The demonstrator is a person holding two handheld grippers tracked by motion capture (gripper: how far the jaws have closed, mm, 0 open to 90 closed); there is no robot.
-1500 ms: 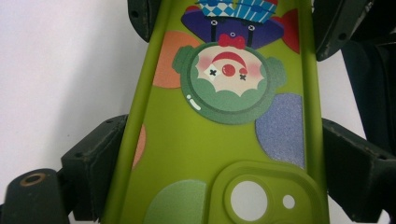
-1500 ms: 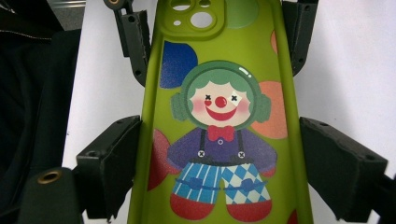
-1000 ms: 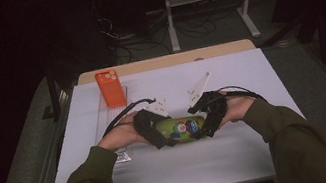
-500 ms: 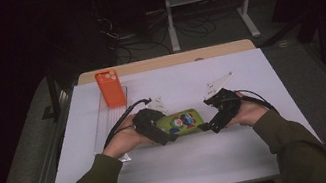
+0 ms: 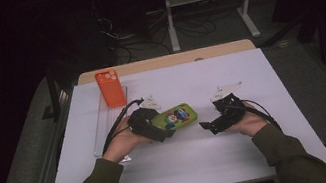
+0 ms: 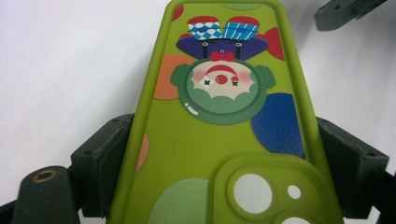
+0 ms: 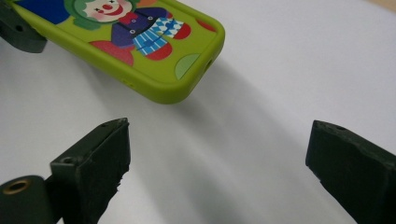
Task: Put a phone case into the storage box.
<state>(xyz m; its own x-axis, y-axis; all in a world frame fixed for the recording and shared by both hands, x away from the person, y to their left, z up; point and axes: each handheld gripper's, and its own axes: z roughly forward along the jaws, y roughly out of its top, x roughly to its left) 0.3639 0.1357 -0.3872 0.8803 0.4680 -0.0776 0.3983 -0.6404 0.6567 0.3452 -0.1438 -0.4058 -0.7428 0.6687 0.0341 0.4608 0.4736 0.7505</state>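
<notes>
A green phone case [image 5: 177, 116] printed with a clown is held by its camera end, just above the white table [image 5: 204, 165]. My left gripper [image 5: 163, 128] is shut on it, and in the left gripper view the case [image 6: 219, 116] sits clamped between both pads [image 6: 105, 158]. My right gripper [image 5: 210, 116] stands open a short way right of the case's free end, touching nothing. In the right gripper view its gripper [image 7: 219, 158] has only bare table between the jaws, with the case [image 7: 140, 42] ahead at upper left.
An orange phone case [image 5: 110, 87] stands upright at the table's back left, at the far end of a clear tray [image 5: 101, 127]. A wooden table edge [image 5: 166, 61] lies behind. Dark floor, cables and a metal stand are beyond.
The right gripper, close against the case's right end a second ago, has drawn away to the right and sunk lower, its jaws open. The left gripper has kept still with the case.
</notes>
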